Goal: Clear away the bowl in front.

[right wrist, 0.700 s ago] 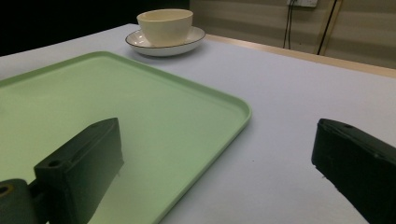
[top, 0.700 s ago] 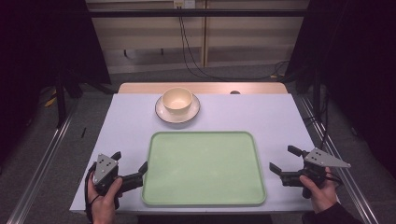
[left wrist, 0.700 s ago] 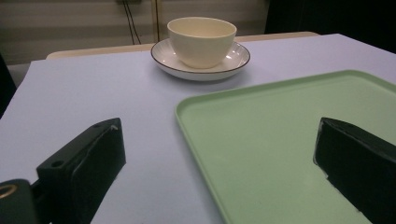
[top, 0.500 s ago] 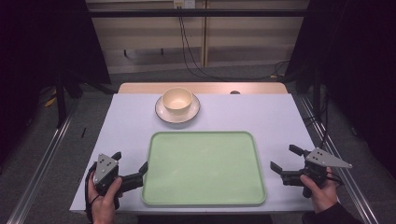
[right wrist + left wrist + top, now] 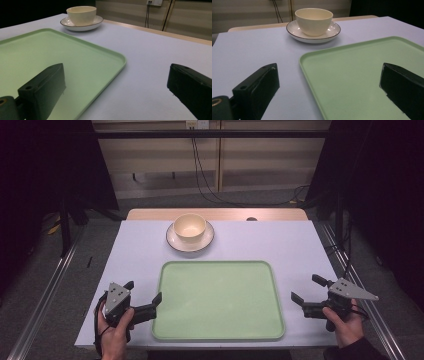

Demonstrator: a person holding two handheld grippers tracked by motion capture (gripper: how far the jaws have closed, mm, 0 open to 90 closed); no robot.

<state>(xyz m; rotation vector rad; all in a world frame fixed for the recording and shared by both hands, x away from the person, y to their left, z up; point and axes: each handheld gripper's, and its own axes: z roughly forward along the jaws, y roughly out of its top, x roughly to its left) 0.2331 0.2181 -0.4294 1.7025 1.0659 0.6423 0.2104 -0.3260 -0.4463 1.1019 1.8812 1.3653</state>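
An empty pale green tray lies on the near half of the lavender table. Behind it a cream bowl stands on a dark-rimmed white saucer. My left gripper rests at the tray's near left corner, open, with one jaw over the tray and one over the table. My right gripper sits just right of the tray's near right edge, open, with nothing between its jaws.
The table ends in a wooden strip at the back. Metal rails run along both sides on the floor, and cables hang down behind the table. Dark curtains stand at left and right.
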